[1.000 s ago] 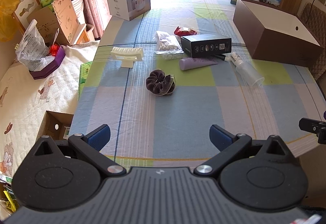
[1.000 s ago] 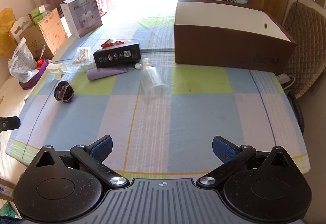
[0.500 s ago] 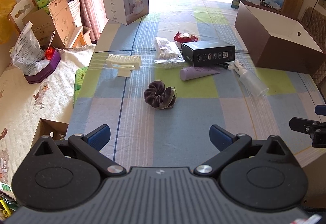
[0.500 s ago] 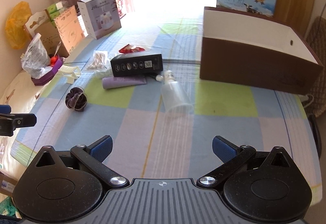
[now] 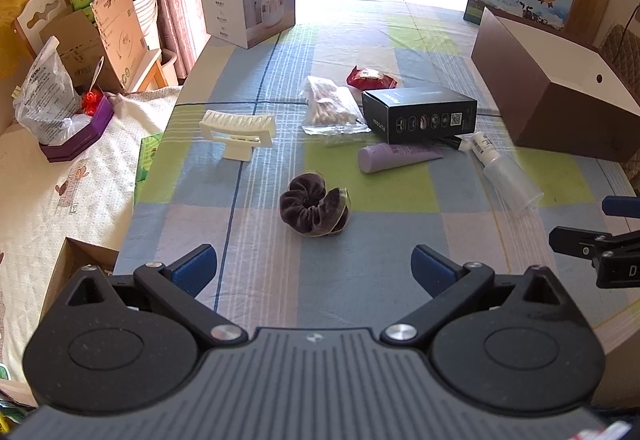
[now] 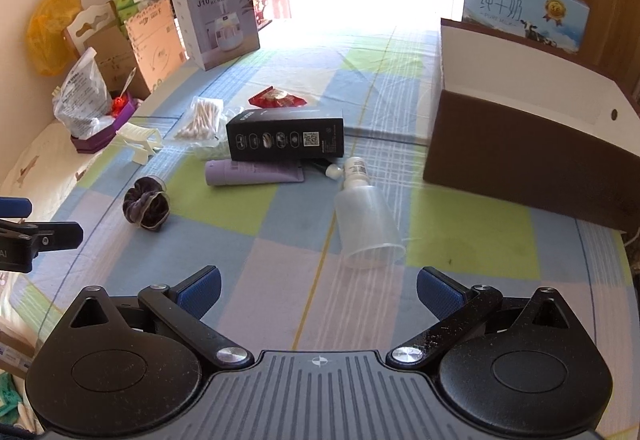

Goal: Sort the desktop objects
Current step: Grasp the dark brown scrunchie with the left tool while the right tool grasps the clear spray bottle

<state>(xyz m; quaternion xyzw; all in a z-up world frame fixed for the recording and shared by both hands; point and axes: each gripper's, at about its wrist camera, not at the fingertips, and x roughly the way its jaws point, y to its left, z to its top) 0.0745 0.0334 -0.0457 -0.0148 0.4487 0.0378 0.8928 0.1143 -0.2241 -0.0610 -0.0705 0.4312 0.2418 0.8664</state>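
A table (image 5: 360,280) covered in a blue, green and pink checked cloth holds scattered items. Largest is a brown open-topped box with a white interior (image 6: 532,128) at the right edge. Near the middle lies a black carton (image 5: 420,115) printed with small white icons; a lilac tube (image 5: 396,157) lies on its side just in front of it. To the right, a clear plastic spray bottle (image 6: 366,220) lies tipped over. A white hair claw clip (image 5: 239,130) sits to the left, a bag of cotton swabs (image 5: 328,105) behind centre, and a dark velvet scrunchie (image 5: 314,209) nearest. Both the left tool (image 5: 314,268) and right tool (image 6: 318,290) hover spread apart, empty
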